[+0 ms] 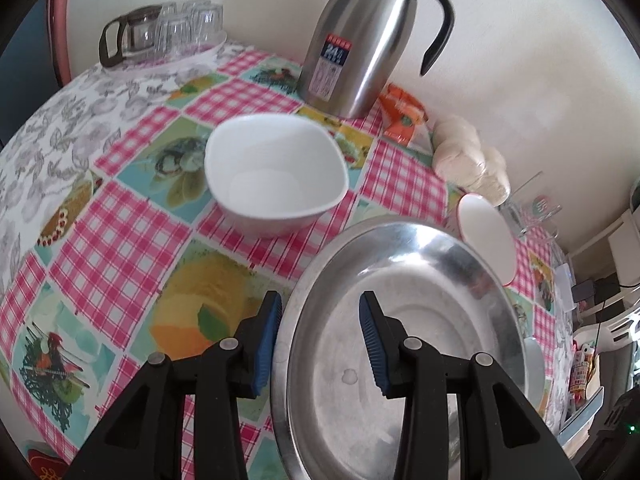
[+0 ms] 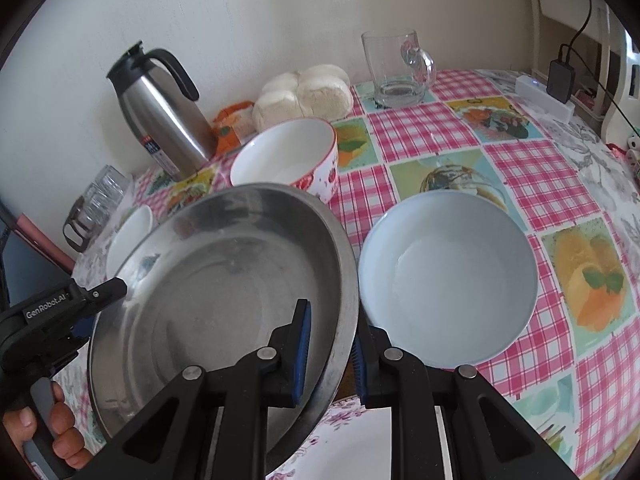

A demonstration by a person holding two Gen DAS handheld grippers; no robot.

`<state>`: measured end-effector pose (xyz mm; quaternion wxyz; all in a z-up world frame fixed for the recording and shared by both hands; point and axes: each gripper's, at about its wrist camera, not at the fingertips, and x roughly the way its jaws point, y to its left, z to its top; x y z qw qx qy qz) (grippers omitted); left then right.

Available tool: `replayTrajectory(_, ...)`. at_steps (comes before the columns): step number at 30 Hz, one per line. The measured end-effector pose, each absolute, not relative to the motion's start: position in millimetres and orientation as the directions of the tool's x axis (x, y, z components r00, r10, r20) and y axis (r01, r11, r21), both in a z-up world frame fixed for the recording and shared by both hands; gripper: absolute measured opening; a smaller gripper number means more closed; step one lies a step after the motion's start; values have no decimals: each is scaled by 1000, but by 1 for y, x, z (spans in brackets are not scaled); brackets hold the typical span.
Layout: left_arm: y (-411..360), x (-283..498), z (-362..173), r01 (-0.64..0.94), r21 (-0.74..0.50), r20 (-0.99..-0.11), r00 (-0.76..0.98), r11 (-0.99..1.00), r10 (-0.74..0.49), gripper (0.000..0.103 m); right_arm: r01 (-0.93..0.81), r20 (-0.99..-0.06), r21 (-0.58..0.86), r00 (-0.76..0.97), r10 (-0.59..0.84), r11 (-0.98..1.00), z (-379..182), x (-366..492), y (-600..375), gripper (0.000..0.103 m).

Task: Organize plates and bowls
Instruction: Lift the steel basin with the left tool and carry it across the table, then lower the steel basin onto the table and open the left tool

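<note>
A large steel plate (image 1: 400, 320) (image 2: 220, 280) hangs tilted over the checked tablecloth, held from both sides. My left gripper (image 1: 320, 308) (image 2: 108, 296) straddles its left rim, one blue pad outside and one inside, partly closed on it. On the opposite rim my right gripper (image 2: 330, 332) is shut. A white square bowl (image 1: 276, 176) (image 2: 128, 236) sits beyond the plate on the left. Behind the plate stands a red-flowered bowl (image 2: 288, 160) (image 1: 486, 232). A pale blue bowl (image 2: 448, 280) rests just right of the plate. All three bowls are empty.
A steel thermos jug (image 1: 360, 40) (image 2: 160, 120), an orange packet (image 1: 400, 116) and bagged bread rolls (image 2: 304, 92) line the wall. Upturned glasses and a glass pot (image 1: 160, 32) stand far left, a glass mug (image 2: 396, 68) at the back. A charger and cable (image 2: 560, 76) lie far right.
</note>
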<state>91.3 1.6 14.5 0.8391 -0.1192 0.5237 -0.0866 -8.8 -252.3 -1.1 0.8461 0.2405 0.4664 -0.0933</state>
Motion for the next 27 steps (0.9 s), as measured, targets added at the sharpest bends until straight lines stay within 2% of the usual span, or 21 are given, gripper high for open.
replayTrajectory(10, 1, 98, -9, -7, -263, -892, 382, 965, -240, 41, 380, -860, 280, 507, 55, 882, -16, -2, -247, 21)
replayTrajectory(27, 4, 102, -10, -2, -268, -885, 395, 963, -246, 41, 370, -874, 243, 485, 37, 897, -23, 7, -242, 21)
